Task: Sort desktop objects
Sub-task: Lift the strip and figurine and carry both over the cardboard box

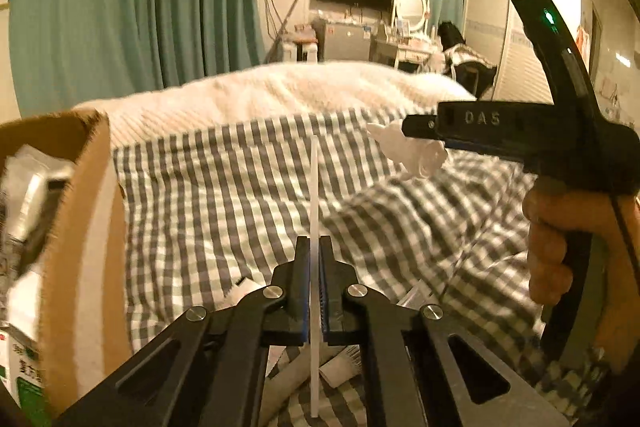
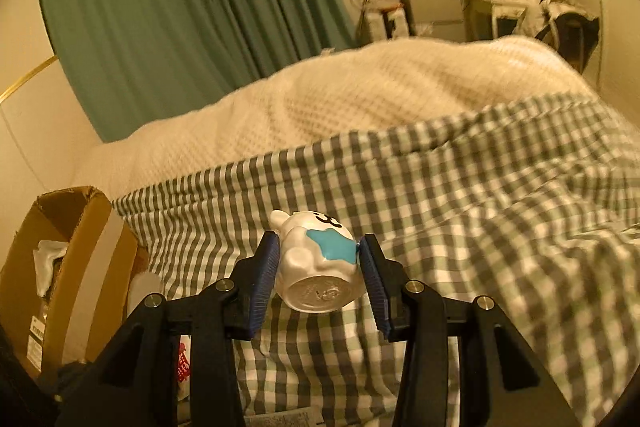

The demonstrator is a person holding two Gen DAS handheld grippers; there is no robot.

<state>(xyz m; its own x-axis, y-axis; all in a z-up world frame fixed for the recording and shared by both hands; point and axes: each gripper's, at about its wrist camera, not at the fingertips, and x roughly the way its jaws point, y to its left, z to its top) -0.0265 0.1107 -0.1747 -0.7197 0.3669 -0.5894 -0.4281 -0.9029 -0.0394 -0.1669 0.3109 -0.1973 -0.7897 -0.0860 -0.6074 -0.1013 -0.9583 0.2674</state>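
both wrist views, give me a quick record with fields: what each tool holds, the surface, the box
left tool: shut on thin white stick, held upright
right tool: shut on white figurine with blue patch, lifted off the bed
surface: checked bedcover
box: cardboard box, open, at left, holding items

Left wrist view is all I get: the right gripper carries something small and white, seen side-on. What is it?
Observer: A white figurine, clamped between the pads of the right gripper, with its base toward the right wrist camera.
Operator: Any markings?
Observer: A blue patch on its side, reaching the right-hand pad, and a black squiggle beyond it.
Operator: What does the base look like?
Observer: The base is round and silvery, with raised marks too blurred to read.
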